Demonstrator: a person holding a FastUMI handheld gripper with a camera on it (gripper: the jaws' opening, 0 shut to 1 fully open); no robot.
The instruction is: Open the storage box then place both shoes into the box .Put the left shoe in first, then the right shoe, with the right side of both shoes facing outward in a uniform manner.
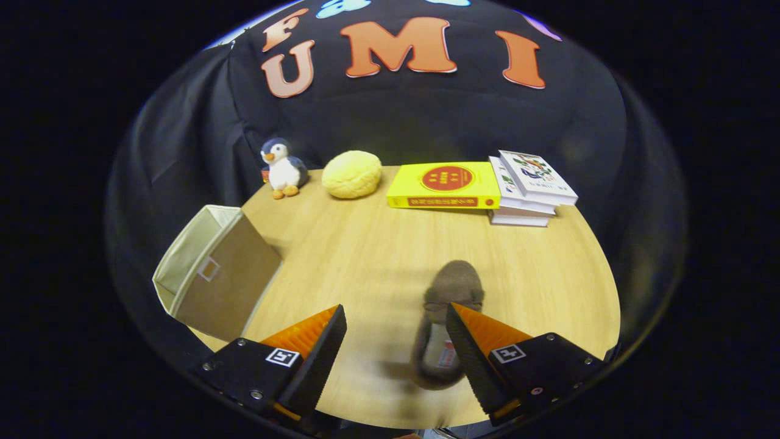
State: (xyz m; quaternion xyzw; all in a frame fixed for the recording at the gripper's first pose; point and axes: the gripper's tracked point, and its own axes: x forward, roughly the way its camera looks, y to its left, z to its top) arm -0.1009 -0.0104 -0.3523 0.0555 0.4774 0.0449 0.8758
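A staged booth dressed up as a home corner, not a lived-in room. Black cloth hangs as the wall behind a round wooden table. On it sit household bits: a plush penguin, a yellow cushion, a yellow book beside a stack of books, a fabric box (open-topped), and a blurred shoe.

Gripper jaws wide apart (nothing between them)
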